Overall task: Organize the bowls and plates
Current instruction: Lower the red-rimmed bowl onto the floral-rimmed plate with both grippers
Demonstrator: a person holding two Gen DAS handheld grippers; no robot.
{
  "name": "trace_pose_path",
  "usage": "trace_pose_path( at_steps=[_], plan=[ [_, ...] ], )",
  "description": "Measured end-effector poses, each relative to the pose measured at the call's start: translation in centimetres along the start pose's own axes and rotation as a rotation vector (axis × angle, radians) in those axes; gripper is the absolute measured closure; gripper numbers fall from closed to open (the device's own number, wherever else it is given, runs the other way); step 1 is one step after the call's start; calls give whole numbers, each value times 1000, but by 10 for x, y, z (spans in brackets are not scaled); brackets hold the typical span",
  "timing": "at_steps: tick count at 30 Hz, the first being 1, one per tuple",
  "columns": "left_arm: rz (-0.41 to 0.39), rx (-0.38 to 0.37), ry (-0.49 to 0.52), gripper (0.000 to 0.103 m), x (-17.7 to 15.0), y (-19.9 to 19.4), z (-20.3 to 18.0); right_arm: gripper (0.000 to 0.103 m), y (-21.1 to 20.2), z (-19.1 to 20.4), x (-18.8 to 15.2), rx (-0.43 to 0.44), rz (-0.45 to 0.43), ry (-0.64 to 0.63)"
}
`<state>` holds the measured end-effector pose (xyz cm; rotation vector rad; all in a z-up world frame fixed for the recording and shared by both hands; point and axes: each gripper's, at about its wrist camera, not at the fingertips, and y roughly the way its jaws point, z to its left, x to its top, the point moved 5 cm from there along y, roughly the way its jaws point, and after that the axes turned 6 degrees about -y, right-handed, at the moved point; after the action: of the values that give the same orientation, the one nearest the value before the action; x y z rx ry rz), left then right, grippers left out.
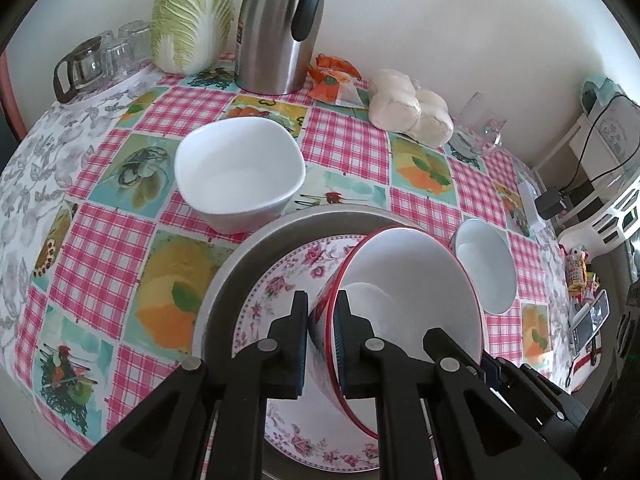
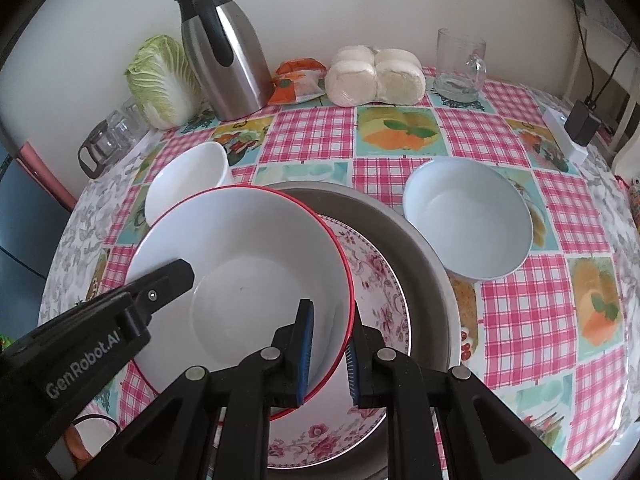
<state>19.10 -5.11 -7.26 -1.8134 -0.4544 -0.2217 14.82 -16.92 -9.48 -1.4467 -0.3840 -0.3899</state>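
A white bowl with a red rim (image 1: 408, 280) (image 2: 240, 248) hangs tilted over a floral plate (image 1: 288, 276) (image 2: 380, 280), which lies in a grey metal dish (image 1: 240, 264) (image 2: 420, 248). My left gripper (image 1: 322, 308) is shut on the bowl's left rim, one pad inside and one outside. On the opposite rim my right gripper (image 2: 332, 316) is shut the same way. The left gripper's finger (image 2: 172, 276) shows in the right wrist view. A white squarish bowl (image 1: 240, 168) (image 2: 188, 176) stands behind on the left. To the right is a pale round bowl (image 1: 484, 264) (image 2: 468, 216).
Along the wall stand a steel thermos jug (image 1: 276, 28) (image 2: 224, 56), a cabbage (image 1: 192, 20) (image 2: 160, 76), an orange packet (image 2: 296, 84), wrapped white buns (image 1: 412, 108) (image 2: 372, 76) and a glass mug (image 2: 460, 64). Upturned glasses and a glass pot (image 1: 80, 68) sit far left; a black adapter (image 2: 582, 124) far right.
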Motion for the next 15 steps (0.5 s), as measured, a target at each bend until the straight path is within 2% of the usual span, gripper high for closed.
trace_pose_path(
  at_steps=[3,15],
  plan=[
    [11,-18,-7,93,-1,3,-1,87,-1,-3,1,2,-6,12],
    [40,-13,-28,93,-2,15,6,87,8,-2,-3,16,18,19]
  ],
)
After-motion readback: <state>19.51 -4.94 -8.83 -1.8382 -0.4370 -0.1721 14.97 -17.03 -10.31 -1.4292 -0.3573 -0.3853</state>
